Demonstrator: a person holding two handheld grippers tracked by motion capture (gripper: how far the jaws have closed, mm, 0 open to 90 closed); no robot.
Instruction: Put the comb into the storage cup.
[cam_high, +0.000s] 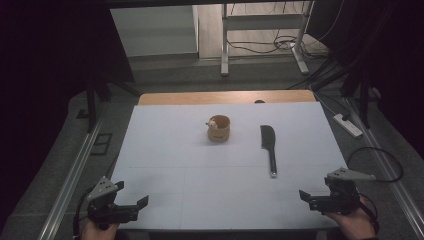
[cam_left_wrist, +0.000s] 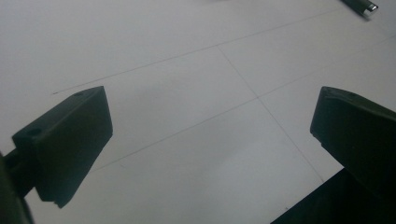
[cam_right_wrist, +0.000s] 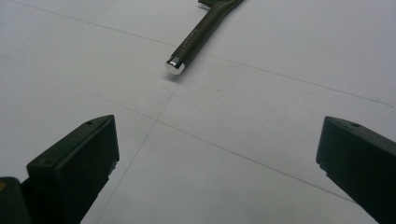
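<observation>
- A white table (cam_high: 165, 150) seen from above, with a strip of bare wood along its far edge.
- At the near left corner, a hand holds the left gripper (cam_high: 131, 196). Its two black jaws stand wide apart with nothing between them, above the bare white surface.
- At the near right corner, a hand holds the right gripper (cam_high: 306, 196). Its jaws are also spread wide and empty, pointing in towards the table's middle.
- A black spatula (cam_high: 269, 148) lies flat on the table, right of centre, blade end farthest from the person and handle pointing back towards them. It is nearer the right gripper than the left, but apart from both.
- In the right gripper view, the handle's shiny metal end cap (cam_right_wrist: 173, 66) lies ahead of the open jaws, untouched.
- A small round wooden cup (cam_high: 219, 128) stands upright near the table's centre, left of the spatula and apart from it. Something small and pale sits at its rim; what it is cannot be told.
</observation>
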